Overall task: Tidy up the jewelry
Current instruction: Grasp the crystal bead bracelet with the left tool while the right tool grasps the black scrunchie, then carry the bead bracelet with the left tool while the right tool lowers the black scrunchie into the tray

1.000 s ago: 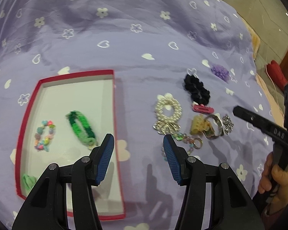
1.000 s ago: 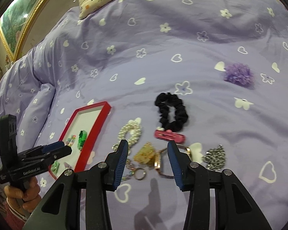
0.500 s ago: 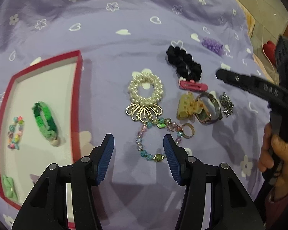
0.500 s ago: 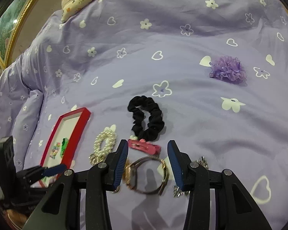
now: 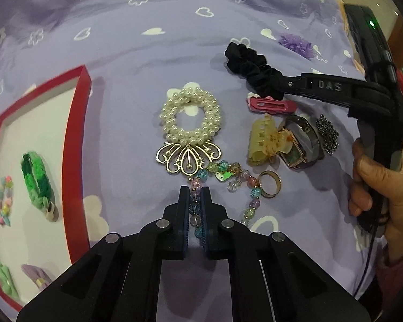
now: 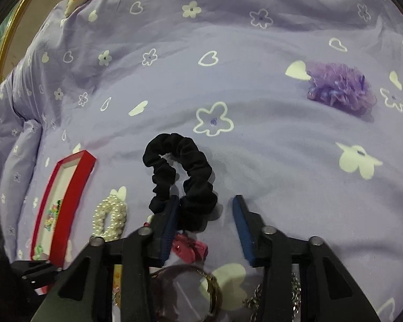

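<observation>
My left gripper [image 5: 194, 198] is shut on a pastel glass-bead bracelet [image 5: 229, 174] that lies on the purple bedspread. Just beyond it lie a gold filigree hairpiece [image 5: 188, 155] and a pearl scrunchie [image 5: 190, 118]. A red-rimmed tray [image 5: 75, 134] at the left holds a green bracelet [image 5: 36, 179] and a candy-bead bracelet [image 5: 4, 204]. My right gripper [image 6: 205, 209] is open, with its left finger on the near end of a black scrunchie [image 6: 182, 171]. The black scrunchie also shows in the left wrist view [image 5: 251, 67].
Near the right gripper lie a pink hair clip [image 5: 271, 106], a yellow claw clip [image 5: 266, 139], a watch [image 5: 301, 139], a gold ring [image 5: 270, 186] and a silver chain [image 5: 327, 134]. A purple flower scrunchie [image 6: 341, 88] lies farther back right. The tray also shows at the left [image 6: 75, 177].
My left gripper moved forward and shut on the bead bracelet. My right gripper moved forward past the watch and pink clip to the black scrunchie, still open.
</observation>
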`<action>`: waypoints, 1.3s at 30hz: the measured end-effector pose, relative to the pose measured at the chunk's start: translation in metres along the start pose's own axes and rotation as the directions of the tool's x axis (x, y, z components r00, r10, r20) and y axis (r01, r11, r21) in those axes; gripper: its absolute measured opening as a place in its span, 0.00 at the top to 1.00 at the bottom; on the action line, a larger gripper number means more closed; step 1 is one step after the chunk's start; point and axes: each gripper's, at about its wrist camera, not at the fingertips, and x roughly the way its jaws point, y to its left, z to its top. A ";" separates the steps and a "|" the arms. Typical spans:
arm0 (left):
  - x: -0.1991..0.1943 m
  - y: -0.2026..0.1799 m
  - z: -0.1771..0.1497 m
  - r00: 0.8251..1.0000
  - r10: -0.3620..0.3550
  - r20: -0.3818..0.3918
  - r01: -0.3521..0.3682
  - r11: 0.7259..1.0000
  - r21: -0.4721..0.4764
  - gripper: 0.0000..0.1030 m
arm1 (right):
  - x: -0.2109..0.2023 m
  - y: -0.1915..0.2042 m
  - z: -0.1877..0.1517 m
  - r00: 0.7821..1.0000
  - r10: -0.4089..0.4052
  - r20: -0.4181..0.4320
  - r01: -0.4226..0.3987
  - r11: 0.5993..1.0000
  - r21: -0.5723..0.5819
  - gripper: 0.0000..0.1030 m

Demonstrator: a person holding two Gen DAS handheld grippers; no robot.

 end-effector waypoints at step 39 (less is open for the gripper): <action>-0.139 0.087 -0.040 0.969 0.011 0.246 0.051 0.968 -0.244 0.94 | -0.092 0.111 -0.061 0.958 0.283 0.047 -0.278 0.956 -0.094 0.92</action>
